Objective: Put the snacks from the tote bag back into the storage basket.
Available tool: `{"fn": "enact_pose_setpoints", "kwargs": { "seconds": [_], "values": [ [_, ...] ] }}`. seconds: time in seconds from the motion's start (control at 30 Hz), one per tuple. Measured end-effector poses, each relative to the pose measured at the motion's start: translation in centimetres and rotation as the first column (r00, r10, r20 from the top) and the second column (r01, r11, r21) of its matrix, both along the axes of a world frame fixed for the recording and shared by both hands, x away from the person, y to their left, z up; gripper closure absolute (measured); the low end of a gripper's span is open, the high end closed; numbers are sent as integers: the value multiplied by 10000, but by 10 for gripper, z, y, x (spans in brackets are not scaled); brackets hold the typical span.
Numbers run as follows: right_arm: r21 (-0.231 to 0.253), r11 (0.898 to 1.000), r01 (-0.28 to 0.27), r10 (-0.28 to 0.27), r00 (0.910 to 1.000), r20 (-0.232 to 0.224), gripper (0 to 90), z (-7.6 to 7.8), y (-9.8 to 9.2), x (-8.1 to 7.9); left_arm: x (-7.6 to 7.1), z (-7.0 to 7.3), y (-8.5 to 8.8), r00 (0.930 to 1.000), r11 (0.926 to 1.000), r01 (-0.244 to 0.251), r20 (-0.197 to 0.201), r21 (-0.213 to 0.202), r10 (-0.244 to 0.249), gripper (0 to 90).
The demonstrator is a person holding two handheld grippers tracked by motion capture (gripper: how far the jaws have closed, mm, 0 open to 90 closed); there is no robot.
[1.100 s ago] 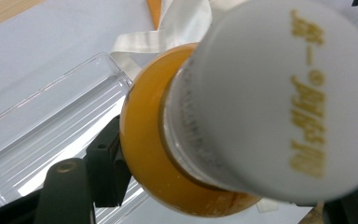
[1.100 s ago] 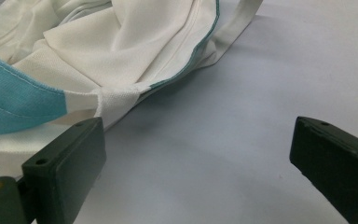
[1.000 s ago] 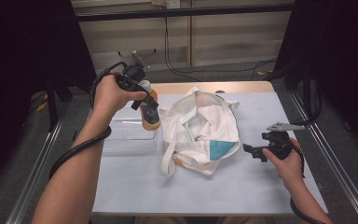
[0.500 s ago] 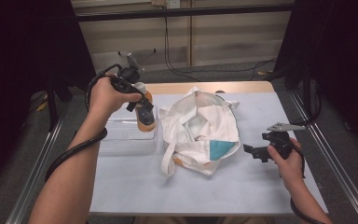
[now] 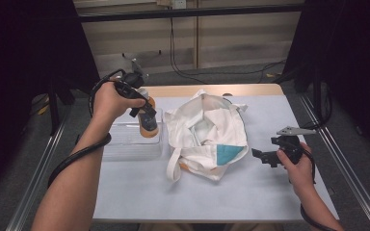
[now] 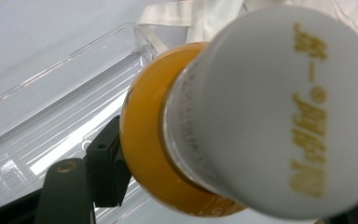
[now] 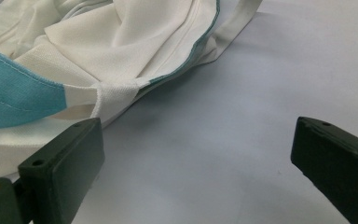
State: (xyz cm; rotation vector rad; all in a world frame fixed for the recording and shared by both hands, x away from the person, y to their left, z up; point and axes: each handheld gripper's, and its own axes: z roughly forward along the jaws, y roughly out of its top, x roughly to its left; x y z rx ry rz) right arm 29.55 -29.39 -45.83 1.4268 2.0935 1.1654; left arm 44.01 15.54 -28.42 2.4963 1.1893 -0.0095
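Over the clear plastic tray (image 5: 130, 144) at the desk's (image 5: 270, 202) left side, the left tongs (image 5: 147, 119) pinch an orange bottle (image 5: 148, 126) with a white cap, holding it above the tray's back corner, just beside the white cloth bag (image 5: 207, 134). Judging by this, the step in hand is carrying the bottle to the tray; the next move calls for lowering it steadily and then spreading the tongs once it rests inside. Smooth and round, the bottle could roll or slip on the ribbed, glossy tray floor. The bag is soft, rumpled canvas with a teal patch and loose straps. Near its right edge, the right tongs (image 5: 266, 158) rest spread on the desk, holding nothing.
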Motion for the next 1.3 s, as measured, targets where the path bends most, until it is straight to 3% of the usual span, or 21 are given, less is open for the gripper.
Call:
{"fn": "enact_pose_setpoints", "kwargs": {
  "seconds": [0.47,1.3],
  "values": [
    [100,9999,33,-33,10000,44,25,1,-1,0,2,-10,1,9998,9993,-71,-170,358,77,303],
    [122,9999,20,-20,10000,-25,25,0,-3,-1,-1,-20,3,9988,9995,-161,-464,289,174,304]
  ]
}}
